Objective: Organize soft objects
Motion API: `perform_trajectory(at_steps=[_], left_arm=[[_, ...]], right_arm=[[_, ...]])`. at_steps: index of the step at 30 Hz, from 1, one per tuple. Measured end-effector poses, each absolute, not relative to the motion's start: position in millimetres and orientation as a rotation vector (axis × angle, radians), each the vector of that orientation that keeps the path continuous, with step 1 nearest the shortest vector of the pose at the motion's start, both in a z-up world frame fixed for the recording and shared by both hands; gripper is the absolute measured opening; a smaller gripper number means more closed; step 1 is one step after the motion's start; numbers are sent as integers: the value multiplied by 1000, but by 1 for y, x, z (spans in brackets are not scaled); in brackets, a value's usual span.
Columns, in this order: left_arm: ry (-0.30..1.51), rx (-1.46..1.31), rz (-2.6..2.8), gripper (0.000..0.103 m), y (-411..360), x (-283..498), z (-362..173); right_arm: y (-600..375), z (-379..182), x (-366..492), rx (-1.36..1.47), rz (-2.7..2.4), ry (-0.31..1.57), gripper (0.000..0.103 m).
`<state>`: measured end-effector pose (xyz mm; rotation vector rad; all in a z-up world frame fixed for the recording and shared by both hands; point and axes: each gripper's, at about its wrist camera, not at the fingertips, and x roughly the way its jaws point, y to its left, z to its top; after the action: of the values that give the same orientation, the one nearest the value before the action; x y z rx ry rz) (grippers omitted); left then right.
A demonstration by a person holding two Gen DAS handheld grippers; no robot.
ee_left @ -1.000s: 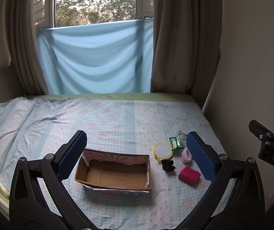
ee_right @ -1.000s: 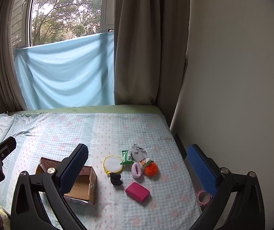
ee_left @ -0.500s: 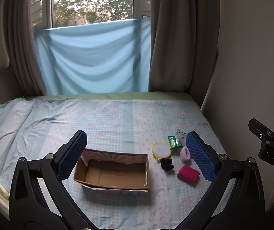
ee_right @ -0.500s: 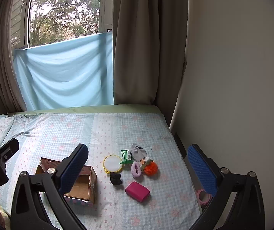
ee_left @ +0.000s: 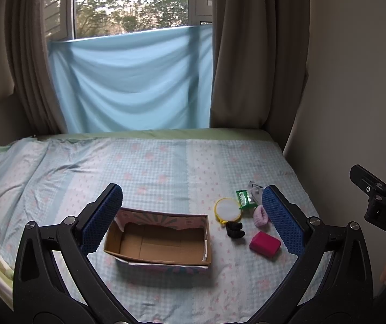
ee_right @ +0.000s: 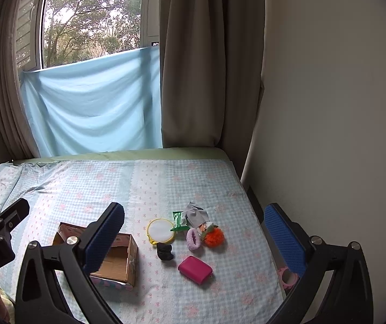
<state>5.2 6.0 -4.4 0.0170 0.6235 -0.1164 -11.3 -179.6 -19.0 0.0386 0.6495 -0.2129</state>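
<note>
A checked bed (ee_left: 152,162) fills the curtained room; a cardboard box (ee_left: 160,243) sits near its front edge. Left gripper (ee_left: 193,216) and right gripper (ee_right: 193,232) both hang released.

Left claw (ee_left: 193,221) wide open above bed (ee_left: 166,162); cardboard box (ee_left: 160,240) betw fingers, pink pouch (ee_left: 264,243) beside it

Checked bed (ee_left: 166,167) bearing an open cardboard box (ee_left: 160,243), with pink pouch (ee_right: 195,269), black sock (ee_right: 164,251), yellow-rimmed disc (ee_right: 160,230), green packet (ee_right: 180,220), lilac scrunchie (ee_right: 193,239) and orange pompom (ee_right: 214,237) right of it.
</note>
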Motion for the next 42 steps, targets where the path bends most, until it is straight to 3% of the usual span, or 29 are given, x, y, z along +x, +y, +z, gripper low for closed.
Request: perform_trajectory(at_steps=[33,42], left_arm=[[632,16,-124,103,0,8,-3],[689,16,-129,103,4,33,-13]], right_arm=[[-184,-20,-8,58,-196,662,103],[-203,-46,11,125,-266,730,103]])
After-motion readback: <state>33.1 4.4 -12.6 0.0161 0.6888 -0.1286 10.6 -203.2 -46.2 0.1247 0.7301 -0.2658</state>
